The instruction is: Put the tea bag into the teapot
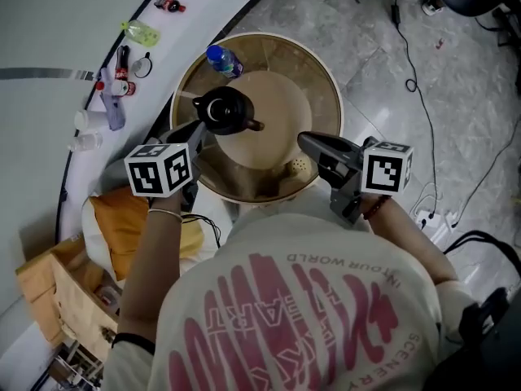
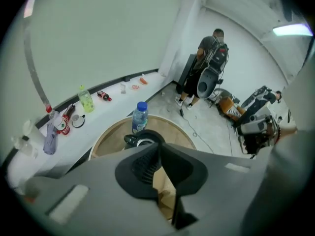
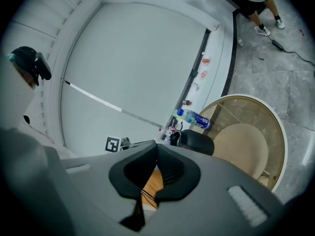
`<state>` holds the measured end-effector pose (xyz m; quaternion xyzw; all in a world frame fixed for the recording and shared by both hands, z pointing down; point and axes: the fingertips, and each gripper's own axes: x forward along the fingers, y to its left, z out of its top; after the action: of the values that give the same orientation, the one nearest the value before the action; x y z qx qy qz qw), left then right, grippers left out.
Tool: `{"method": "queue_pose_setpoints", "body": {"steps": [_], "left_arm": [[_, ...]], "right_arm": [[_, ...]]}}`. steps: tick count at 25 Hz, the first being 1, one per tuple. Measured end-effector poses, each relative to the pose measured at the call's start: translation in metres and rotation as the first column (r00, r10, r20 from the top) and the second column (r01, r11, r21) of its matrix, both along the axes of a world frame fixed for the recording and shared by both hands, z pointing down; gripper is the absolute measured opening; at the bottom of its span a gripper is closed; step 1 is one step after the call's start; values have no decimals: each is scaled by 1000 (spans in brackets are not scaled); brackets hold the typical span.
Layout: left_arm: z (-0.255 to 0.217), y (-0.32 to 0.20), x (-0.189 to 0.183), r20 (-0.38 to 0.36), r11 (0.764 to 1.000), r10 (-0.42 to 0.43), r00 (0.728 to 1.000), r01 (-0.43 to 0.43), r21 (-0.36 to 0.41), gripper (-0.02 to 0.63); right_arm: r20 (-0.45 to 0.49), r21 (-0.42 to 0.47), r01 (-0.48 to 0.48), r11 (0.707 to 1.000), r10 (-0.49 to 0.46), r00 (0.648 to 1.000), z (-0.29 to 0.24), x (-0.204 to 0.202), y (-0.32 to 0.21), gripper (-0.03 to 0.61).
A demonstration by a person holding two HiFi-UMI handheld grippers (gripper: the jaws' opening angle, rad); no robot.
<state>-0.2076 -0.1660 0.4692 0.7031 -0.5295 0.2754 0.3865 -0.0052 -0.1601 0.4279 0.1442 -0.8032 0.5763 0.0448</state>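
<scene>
A black teapot stands on the tan inner disc of a round table. My left gripper hovers just at the pot's near left side, its jaws touching at the tips with nothing seen between them. In the left gripper view the teapot peeks out right beyond the left gripper. My right gripper is over the table's near right part, jaws together and empty; its own view shows the right gripper shut. A small pale speckled item, possibly the tea bag, lies below it.
A blue-capped water bottle lies on the table behind the teapot. A white ledge at the left carries several bottles. An orange cushion and a cardboard box sit near left. Cables cross the floor. A person stands far off.
</scene>
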Motion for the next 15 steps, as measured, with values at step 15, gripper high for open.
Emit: {"method": "queue_pose_setpoints", "body": {"steps": [15], "left_arm": [[-185, 93, -15, -320, 833, 112, 941, 87, 547, 20]], "right_arm": [[113, 331, -37, 943, -1, 994, -137, -70, 26, 5]]}}
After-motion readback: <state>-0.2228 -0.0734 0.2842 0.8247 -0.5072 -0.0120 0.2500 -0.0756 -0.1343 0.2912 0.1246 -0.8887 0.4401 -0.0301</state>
